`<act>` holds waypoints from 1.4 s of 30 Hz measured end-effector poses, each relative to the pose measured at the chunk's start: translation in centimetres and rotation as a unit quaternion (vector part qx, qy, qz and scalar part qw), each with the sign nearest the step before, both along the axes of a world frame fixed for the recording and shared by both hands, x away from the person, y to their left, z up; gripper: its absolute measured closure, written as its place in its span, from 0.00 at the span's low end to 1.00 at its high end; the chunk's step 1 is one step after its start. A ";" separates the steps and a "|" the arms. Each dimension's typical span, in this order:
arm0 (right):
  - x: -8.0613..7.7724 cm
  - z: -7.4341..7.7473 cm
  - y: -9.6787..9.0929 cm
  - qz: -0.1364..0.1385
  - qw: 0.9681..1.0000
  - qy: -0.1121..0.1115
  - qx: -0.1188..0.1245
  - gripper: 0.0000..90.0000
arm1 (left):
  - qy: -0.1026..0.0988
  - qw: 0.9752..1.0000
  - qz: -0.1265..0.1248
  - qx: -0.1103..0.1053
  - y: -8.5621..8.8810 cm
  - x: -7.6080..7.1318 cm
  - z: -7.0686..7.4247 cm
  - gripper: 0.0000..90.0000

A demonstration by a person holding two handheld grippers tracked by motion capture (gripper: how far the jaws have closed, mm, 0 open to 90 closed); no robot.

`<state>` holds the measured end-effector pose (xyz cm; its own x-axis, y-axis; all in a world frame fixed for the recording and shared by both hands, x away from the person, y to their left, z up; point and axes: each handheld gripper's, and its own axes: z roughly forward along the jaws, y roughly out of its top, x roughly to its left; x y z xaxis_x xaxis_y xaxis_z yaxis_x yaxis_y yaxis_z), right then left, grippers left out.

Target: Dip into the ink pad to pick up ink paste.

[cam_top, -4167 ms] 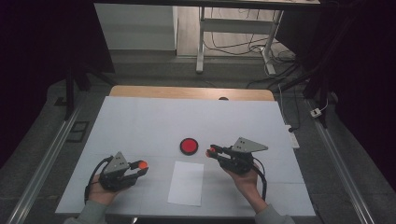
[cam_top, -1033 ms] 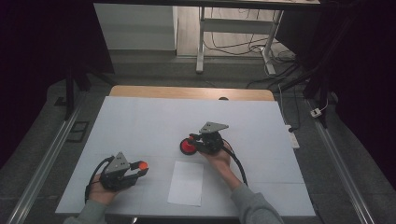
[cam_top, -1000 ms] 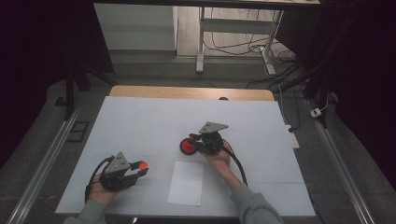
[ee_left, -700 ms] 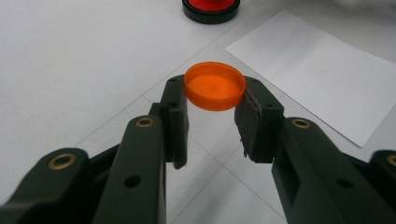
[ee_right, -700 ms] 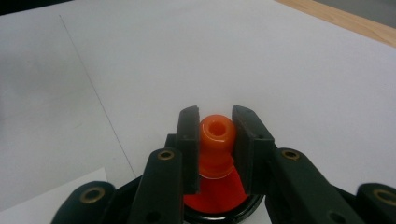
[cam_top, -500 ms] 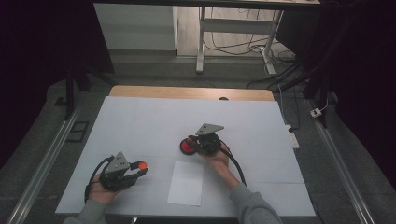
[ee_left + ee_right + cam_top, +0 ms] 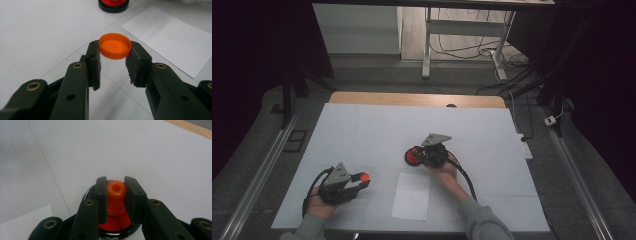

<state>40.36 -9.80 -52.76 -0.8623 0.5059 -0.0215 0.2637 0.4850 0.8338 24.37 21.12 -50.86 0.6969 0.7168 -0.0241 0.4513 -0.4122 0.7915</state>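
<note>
Near edge, left: left gripper (image 7: 362, 181) holds a flat round orange plastic cap (image 7: 115, 46) by its rim, clear of the white table (image 7: 362, 130).
Cap grip: fingers (image 7: 93, 65) narrow, clamped on opposite edges; cap kept level and parked aside, probably so it can go back on later.
Table centre: right gripper (image 7: 418, 156) stands over a round black dish with a red inside (image 7: 411, 156).
Right grip: fingers (image 7: 101, 195) pinch an orange plastic piece with a hollow round top (image 7: 116, 188), upright, directly above the red inside of the dish; looks like it is being pressed in or lifted out.
Paper: white rectangular sheet (image 7: 411, 196) lies flat, near side, just right of the left gripper; likely the target for whatever the orange piece does.
Hidden: lower part of the orange piece sits behind the fingers; can't tell if it touches the red surface.
Unclear: red fill could be ink, pad or liquid, not resolvable.
Cut off: dish near rim is covered by the right gripper in the high view.
</note>
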 end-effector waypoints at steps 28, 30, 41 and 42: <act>-0.2 -0.7 -0.4 -0.004 1.000 -0.011 0.027 0.81 | 0.001 1.000 0.007 -0.003 0.1 0.0 0.1 0.72; -0.2 -0.7 -0.4 -0.004 1.000 -0.011 0.027 0.81 | 0.000 1.000 0.007 -0.002 0.1 0.0 0.1 0.72; 0.1 -0.6 -0.7 -0.003 0.999 0.006 0.041 0.80 | 0.001 1.000 0.008 -0.002 0.2 0.0 0.1 0.72; 0.2 -0.5 -0.9 -0.002 0.999 0.009 0.054 0.80 | 0.001 1.000 0.007 -0.002 0.2 0.0 0.1 0.72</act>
<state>40.58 -10.74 -53.30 -0.8599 0.5081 0.0486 0.2808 0.3915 0.8763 24.42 21.32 -50.76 0.6863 0.7267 -0.0288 0.4587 -0.4018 0.7926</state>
